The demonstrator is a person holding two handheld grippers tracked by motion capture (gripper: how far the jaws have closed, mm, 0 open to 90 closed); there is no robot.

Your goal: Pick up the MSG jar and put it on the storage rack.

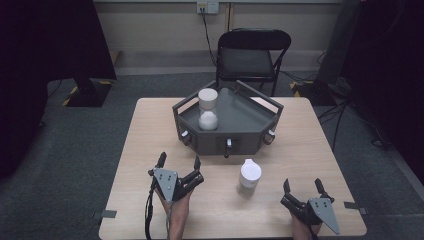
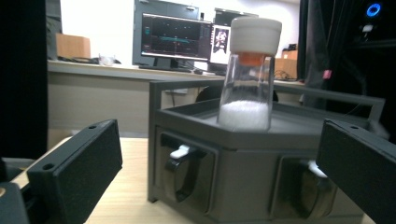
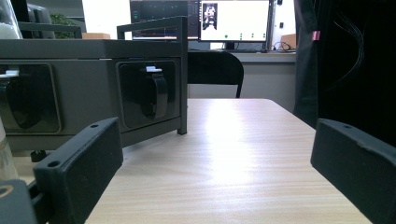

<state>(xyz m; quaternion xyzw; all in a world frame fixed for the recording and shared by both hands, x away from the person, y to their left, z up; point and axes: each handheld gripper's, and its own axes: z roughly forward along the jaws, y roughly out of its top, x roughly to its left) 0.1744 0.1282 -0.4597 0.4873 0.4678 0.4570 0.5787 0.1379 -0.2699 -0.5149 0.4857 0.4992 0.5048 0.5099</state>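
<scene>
Left gripper (image 1: 178,162) low over the near-left part of the worktop (image 1: 145,150), its fingers (image 1: 161,159) spread wide with nothing between them, pointing away from the person toward the grey hexagonal rack (image 1: 240,142). Right gripper (image 1: 303,186) over at the near-right corner, fingers (image 1: 287,186) apart as well, holding nothing, resting close to the wood. Between the two grippers, nearer the right one and just in front of the rack, stands a white-capped jar (image 1: 249,177), upright on the worktop and clear of both sets of fingers. Further out, the rack sits in the middle of the worktop with a raised rail around its flat top; in the left gripper view its front faces carry recessed pockets with dark clips (image 2: 184,170) in them. On the left part of that top stands a second jar (image 1: 208,109), clear glass with a white cap and an orange ring just under it, upright, white powder filling its lower part. Beyond the worktop, a black folding chair (image 1: 252,55) faces the far edge on grey carpet. The gripper views pick up lit monitors (image 2: 175,35) on a desk along the back wall.
</scene>
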